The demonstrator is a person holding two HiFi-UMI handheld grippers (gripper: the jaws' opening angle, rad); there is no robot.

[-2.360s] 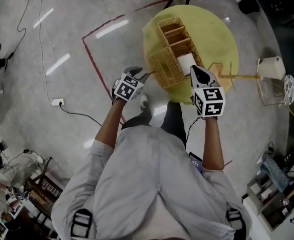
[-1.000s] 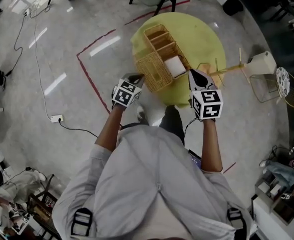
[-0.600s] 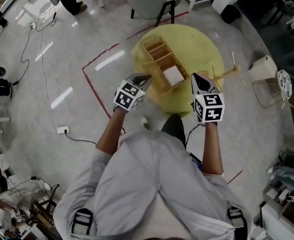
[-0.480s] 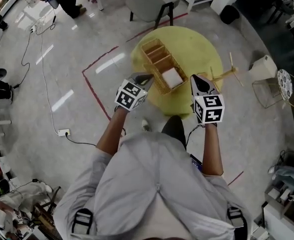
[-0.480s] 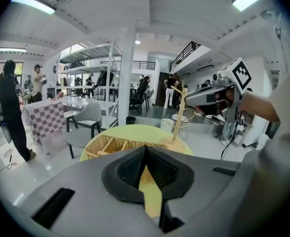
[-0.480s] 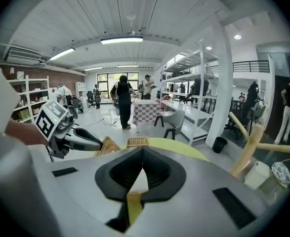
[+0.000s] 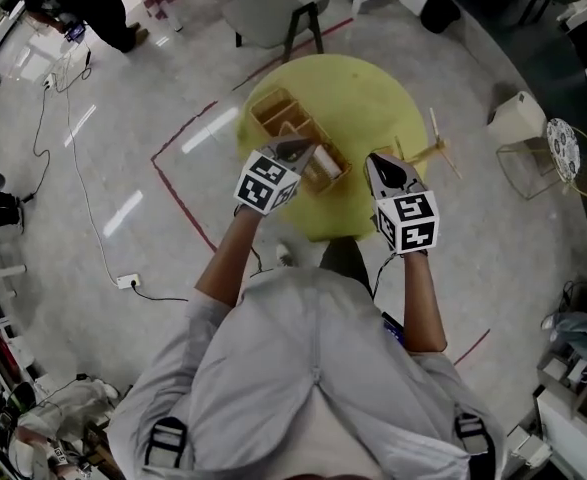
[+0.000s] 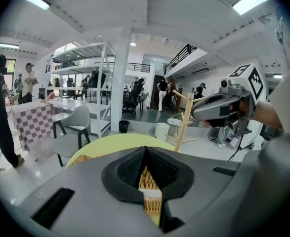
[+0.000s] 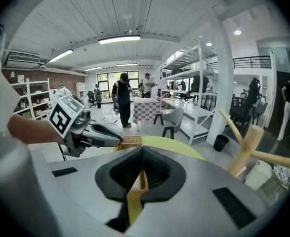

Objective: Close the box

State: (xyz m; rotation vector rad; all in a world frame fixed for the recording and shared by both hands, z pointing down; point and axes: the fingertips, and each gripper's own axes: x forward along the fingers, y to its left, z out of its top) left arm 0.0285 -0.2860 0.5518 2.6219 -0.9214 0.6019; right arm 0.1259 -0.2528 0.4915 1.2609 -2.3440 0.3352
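Note:
A wicker box (image 7: 275,116) with several open compartments stands on the round yellow table (image 7: 373,98); a white thing (image 7: 326,158) lies in its near compartment. My left gripper (image 7: 299,150) is shut, and its tip overlaps the box's near left edge, hiding the woven lid. Through its narrow slit the left gripper view shows wicker (image 8: 147,181). My right gripper (image 7: 377,164) hovers shut to the right of the box, apart from it. From the right gripper view, the left gripper (image 9: 93,132) reaches over the wicker box (image 9: 130,141).
A wooden stand (image 7: 428,151) rises at the table's right edge, close to my right gripper. A grey chair (image 7: 273,8) stands beyond the table. Red tape (image 7: 178,183) and a cable (image 7: 93,218) lie on the floor at left. People stand far off.
Both grippers have come forward to the box. The left tip, earlier short of the box, now overlaps its near left edge. The right one has drawn closer to the box's right side.

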